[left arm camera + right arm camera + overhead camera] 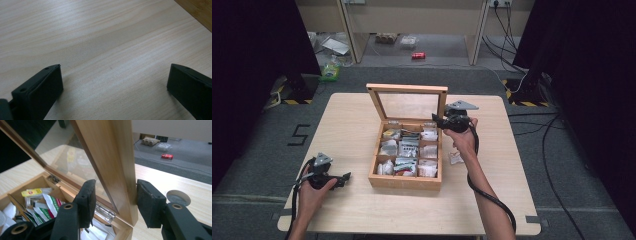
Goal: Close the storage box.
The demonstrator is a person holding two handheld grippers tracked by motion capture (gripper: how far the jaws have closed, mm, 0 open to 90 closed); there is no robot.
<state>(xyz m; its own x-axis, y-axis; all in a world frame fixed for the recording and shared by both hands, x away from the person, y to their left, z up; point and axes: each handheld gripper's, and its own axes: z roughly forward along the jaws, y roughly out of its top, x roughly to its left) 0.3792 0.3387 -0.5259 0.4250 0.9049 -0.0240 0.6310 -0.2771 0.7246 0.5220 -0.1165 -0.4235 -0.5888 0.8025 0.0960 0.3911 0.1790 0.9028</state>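
Right gripper view, right gripper [115, 200] straddling open lid's side frame [117, 167], wooden box [37, 185]

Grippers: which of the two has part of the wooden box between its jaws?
The right gripper: its jaws straddle the raised lid's side frame. The left gripper rests open over bare table.

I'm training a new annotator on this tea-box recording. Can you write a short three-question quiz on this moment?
1. True or false: the box lid stands open.
2. Which part of the wooden box sits between the right gripper jaws? A) a tea bag B) the lid's side frame C) the front wall
3. What lies between the left gripper jaws?

Key:
1. True.
2. B; one pad is at the frame, the other a little off it.
3. Nothing but bare table; the jaws stand wide apart.
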